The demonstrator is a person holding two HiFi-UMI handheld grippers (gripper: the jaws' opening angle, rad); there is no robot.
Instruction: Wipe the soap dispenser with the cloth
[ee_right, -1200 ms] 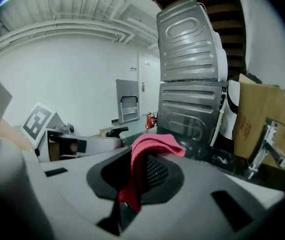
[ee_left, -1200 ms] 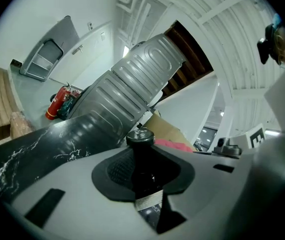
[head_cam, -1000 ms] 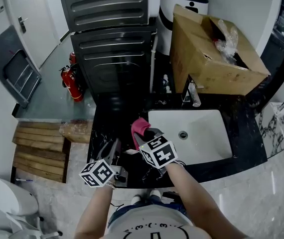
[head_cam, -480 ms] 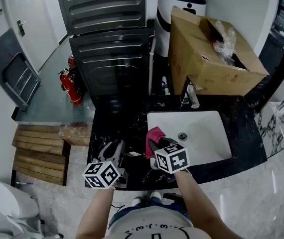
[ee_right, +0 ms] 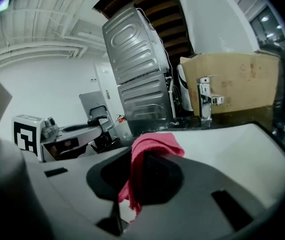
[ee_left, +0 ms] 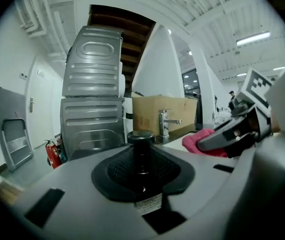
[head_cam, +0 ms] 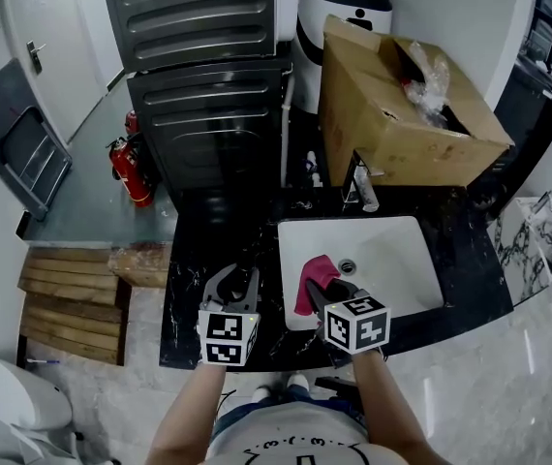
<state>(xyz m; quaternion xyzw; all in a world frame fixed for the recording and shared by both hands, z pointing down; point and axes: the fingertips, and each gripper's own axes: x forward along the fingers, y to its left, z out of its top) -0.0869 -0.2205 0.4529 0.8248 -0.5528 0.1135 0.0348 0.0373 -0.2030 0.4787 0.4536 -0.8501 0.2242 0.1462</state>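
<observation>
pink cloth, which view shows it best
The right gripper view: the pink cloth fills the centre, pinched in the right gripper. The head view shows it small from above; the left gripper view shows only a bunched end.

The sink (head_cam: pixel 402 260) sat in the bench (head_cam: pixel 218 240), faucet (head_cam: pixel 357 184) behind it, cardboard box (head_cam: pixel 402 114) behind that. The cloth (head_cam: pixel 315 281) was over the sink's left rim, the soap dispenser (ee_left: pixel 141 151) left of it above the bench.

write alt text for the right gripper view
A pink cloth is clamped in the right gripper, with a white sink beyond. Behind stand a chrome tap, a cardboard box and stacked grey machines; the left gripper shows at left.
</observation>
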